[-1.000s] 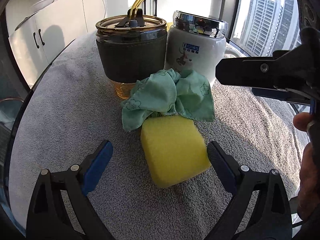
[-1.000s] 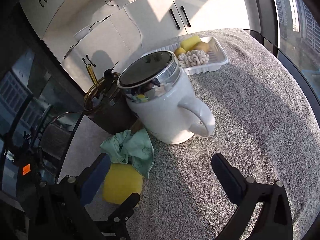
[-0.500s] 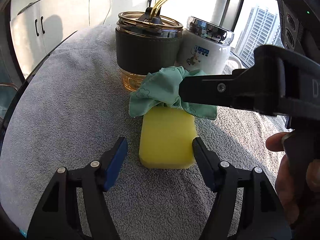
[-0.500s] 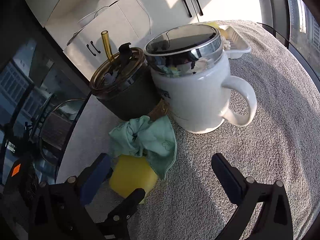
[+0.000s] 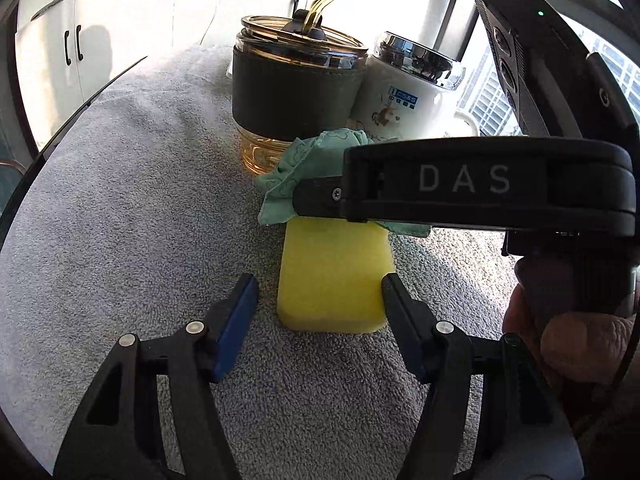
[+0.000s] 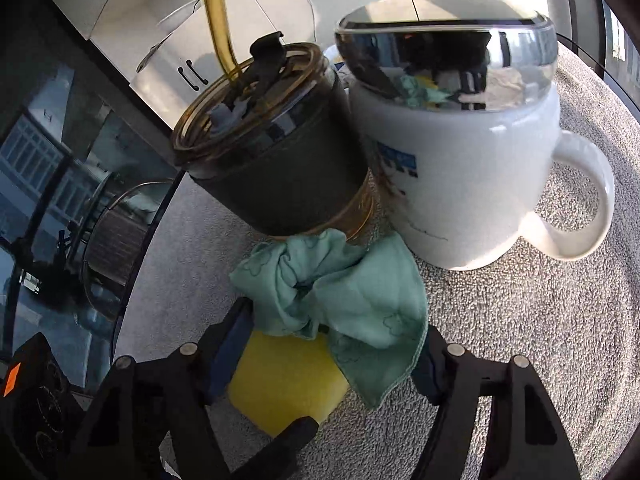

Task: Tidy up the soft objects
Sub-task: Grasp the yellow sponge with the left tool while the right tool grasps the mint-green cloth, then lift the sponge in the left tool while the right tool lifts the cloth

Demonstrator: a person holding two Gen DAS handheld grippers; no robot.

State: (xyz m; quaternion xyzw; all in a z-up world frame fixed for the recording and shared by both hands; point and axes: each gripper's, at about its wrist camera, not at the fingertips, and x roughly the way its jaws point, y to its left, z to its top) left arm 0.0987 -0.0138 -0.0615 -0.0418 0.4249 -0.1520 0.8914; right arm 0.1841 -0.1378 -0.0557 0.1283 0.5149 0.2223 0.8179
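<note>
From the left wrist view, we see our left gripper [image 5: 318, 300] straddling the near end of a yellow sponge [image 5: 334, 276] that lies on the grey towel-covered table [image 5: 120, 208]. The sponge sits dead ahead at twelve o'clock, its long axis running away from us along the line of the fingers. The jaws are closing. The right pad looks to be touching the sponge's right edge, while the left blue pad [image 5: 234, 320] stands apart from the left edge, so we do not yet have a grip. At the sponge's far end a crumpled green cloth [image 5: 296, 168] overlaps it. Beyond that stand an amber glass tumbler with a straw [image 5: 296, 84] and a white lidded mug [image 5: 404, 100]. The black body of the right tool crosses in from three o'clock, over the cloth, with the person's hand [image 5: 568, 336] under it.

From the right wrist view, we see our right gripper [image 6: 334, 344] around the green cloth [image 6: 352, 304], which lies at twelve o'clock and spreads crosswise between the fingers. These jaws are closing too. The left blue pad [image 6: 228, 344] is at the cloth's bunched left edge; whether either pad presses yet we cannot tell. The sponge [image 6: 284, 384] lies beneath, toward seven o'clock. We judge the cloth nearer the right hand and the sponge nearer the left.
</note>
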